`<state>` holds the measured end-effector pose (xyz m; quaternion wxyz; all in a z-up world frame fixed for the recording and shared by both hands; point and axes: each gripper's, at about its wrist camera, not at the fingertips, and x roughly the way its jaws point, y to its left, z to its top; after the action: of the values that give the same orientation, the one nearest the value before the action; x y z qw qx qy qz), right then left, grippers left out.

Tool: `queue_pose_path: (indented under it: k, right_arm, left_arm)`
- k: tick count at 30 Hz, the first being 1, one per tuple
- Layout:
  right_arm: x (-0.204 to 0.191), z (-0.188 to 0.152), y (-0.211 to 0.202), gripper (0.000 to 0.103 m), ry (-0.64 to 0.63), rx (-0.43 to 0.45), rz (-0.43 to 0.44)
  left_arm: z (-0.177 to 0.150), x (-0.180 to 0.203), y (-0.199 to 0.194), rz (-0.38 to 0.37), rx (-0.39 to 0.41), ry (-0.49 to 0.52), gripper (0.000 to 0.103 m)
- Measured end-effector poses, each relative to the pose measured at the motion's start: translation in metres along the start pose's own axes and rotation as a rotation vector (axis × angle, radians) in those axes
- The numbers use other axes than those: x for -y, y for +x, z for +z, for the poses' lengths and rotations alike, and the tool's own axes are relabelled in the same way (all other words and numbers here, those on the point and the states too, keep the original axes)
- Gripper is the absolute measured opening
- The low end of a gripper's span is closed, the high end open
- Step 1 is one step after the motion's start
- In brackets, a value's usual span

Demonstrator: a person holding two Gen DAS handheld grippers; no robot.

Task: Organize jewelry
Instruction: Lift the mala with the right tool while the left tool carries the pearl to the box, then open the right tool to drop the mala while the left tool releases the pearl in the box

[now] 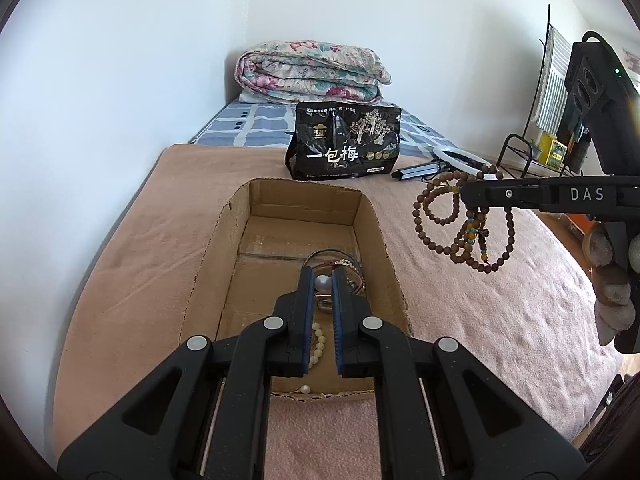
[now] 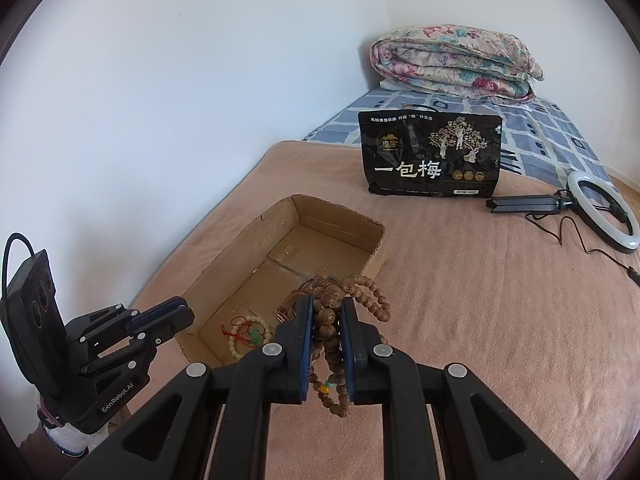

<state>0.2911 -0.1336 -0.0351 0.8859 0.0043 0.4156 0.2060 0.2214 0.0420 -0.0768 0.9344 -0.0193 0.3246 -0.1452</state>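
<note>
An open cardboard box [image 1: 208,264] lies on the pink blanket, also in the right wrist view [image 2: 240,248]. Inside are metal bangles [image 1: 340,258], a white bead bracelet [image 1: 319,344] [image 2: 240,350] with red cord and a green charm, and a loose pearl [image 1: 305,389]. My left gripper [image 1: 322,280] is over the box, jaws narrowly apart, a pearl [image 1: 323,283] between the tips; it shows at lower left in the right wrist view [image 2: 176,312]. My right gripper [image 2: 326,308] is shut on a brown wooden bead necklace [image 2: 360,292], hanging in loops [image 1: 468,224] right of the box.
A black snack bag [image 1: 344,142] [image 2: 430,154] stands behind the box. A ring light on a folded tripod [image 2: 604,210] with its cable lies at the right. A folded floral quilt [image 1: 312,74] sits at the bed's head. A white wall runs along the left.
</note>
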Motion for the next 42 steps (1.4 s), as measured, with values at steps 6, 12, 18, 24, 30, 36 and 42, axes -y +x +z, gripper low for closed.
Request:
queue_pose_path:
  k: [6, 12, 18, 24, 30, 36, 42]
  right_arm:
    - [-0.008, 0.009, 0.017, 0.011, -0.009, -0.009, -0.002]
    - [-0.011, 0.02, 0.035, 0.011, -0.022, -0.019, -0.012]
    - [-0.009, 0.027, 0.055, 0.011, -0.014, -0.028, -0.022]
    - [-0.009, 0.03, 0.072, 0.011, -0.001, -0.041, -0.017]
    - [-0.011, 0.032, 0.082, 0.011, 0.001, -0.047, -0.009]
    - [-0.016, 0.034, 0.086, 0.012, -0.012, -0.05, 0.0]
    - [-0.019, 0.035, 0.082, 0.044, -0.022, -0.023, -0.031]
  left_arm:
    - [0.0, -0.008, 0.006, 0.003, -0.002, -0.008, 0.006]
    - [0.002, -0.015, 0.012, 0.002, -0.004, -0.016, 0.006]
    - [0.003, -0.023, 0.02, 0.002, -0.01, -0.026, 0.006]
    - [0.004, -0.027, 0.026, 0.004, -0.016, -0.03, 0.006]
    - [0.004, -0.029, 0.03, 0.007, -0.023, -0.035, 0.006]
    - [0.006, -0.028, 0.031, 0.004, -0.03, -0.043, 0.006]
    - [0.006, -0.027, 0.035, 0.018, -0.045, -0.046, 0.013]
